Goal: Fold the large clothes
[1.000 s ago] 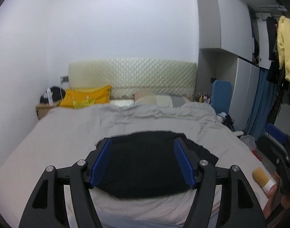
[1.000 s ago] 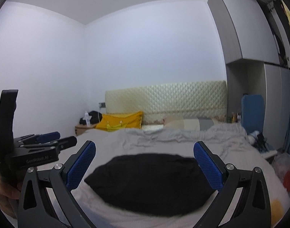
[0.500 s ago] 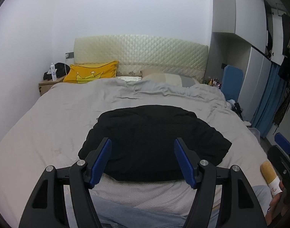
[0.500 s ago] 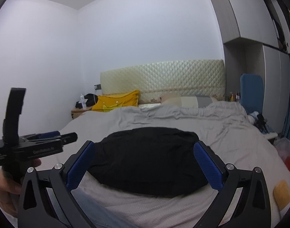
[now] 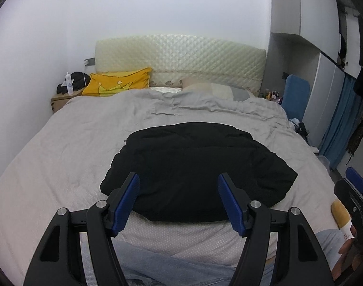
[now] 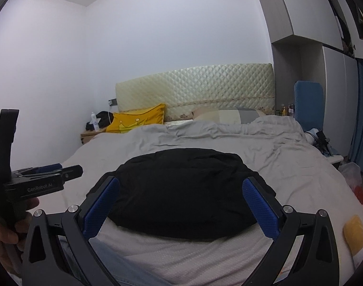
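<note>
A large black garment (image 5: 195, 166) lies in a folded heap on the grey bed (image 5: 69, 157); it also shows in the right wrist view (image 6: 186, 190). My left gripper (image 5: 179, 190) is open and empty, held above the bed's near edge in front of the garment, not touching it. My right gripper (image 6: 181, 197) is open and empty, also held above the near edge. The left gripper's body shows at the left of the right wrist view (image 6: 36, 181).
A yellow crown pillow (image 5: 117, 84) and a grey pillow (image 5: 217, 90) lie by the quilted headboard (image 5: 179, 62). A nightstand with a bottle (image 5: 68, 87) stands back left. Wardrobes (image 5: 324, 76) and a blue curtain (image 5: 340, 119) line the right. My jeans (image 5: 169, 269) are at the bed's foot.
Both grippers have tilted down toward the bed, so the black garment sits higher and fuller in both views. Both stay open and empty. The garment has not moved.
</note>
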`<state>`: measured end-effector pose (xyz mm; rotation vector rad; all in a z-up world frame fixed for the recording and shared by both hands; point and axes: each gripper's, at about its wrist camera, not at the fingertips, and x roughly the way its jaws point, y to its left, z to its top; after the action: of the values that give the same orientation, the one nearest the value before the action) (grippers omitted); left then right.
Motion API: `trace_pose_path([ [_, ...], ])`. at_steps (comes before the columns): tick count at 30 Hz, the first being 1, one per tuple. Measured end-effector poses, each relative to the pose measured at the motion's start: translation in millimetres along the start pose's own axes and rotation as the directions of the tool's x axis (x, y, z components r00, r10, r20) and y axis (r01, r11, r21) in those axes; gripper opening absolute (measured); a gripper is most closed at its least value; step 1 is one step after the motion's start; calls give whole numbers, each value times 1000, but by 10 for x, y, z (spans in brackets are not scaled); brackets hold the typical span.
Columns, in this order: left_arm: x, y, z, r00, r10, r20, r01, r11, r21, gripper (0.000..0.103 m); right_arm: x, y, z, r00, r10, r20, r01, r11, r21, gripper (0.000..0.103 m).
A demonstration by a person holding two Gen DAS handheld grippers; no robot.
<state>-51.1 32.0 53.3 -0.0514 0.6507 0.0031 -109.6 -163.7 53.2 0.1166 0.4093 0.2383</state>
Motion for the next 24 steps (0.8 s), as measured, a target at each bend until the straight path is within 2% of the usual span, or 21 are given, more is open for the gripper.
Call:
trace_pose_path([
  [24, -38, 30, -14, 1000, 1, -12, -1, 1000, 7, 69, 26, 36, -11, 1000, -25, -6, 25, 1000, -15, 102],
])
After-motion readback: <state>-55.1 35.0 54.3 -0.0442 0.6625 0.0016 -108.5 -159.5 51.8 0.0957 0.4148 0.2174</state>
